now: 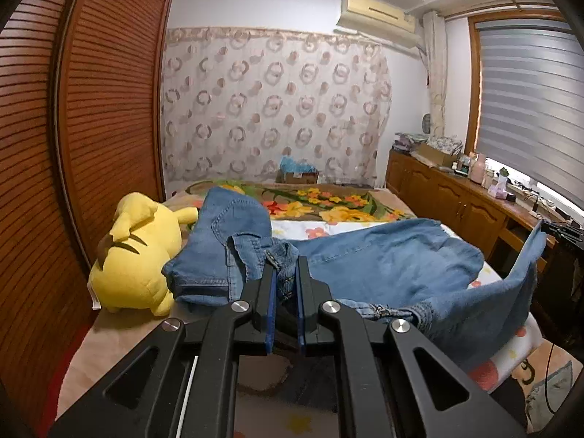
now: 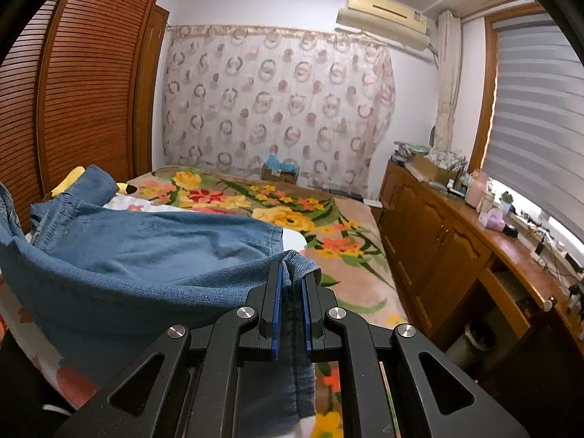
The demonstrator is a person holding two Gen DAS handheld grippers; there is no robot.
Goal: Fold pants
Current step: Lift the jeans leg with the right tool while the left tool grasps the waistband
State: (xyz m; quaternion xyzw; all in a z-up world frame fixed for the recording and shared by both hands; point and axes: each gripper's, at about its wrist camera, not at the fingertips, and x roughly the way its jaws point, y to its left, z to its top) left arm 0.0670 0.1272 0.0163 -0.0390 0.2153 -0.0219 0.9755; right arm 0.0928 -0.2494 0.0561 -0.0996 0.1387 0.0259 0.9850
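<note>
Blue denim pants (image 1: 383, 255) lie across the bed. In the left wrist view my left gripper (image 1: 285, 261) is shut on the pants' waistband end, with a belt loop bunched between the blue pads. In the right wrist view my right gripper (image 2: 291, 264) is shut on the hem of a leg of the pants (image 2: 146, 255), and cloth hangs down between the fingers. The pants sag between the two grippers, lifted off the bed near each. One leg is folded over by the plush.
A yellow plush toy (image 1: 138, 252) lies at the bed's left side by the brown louvred wardrobe (image 1: 91, 109). A floral blanket (image 2: 292, 211) covers the far bed. A cardboard box (image 1: 297, 175) stands behind. A wooden sideboard (image 2: 456, 241) with clutter runs along the right.
</note>
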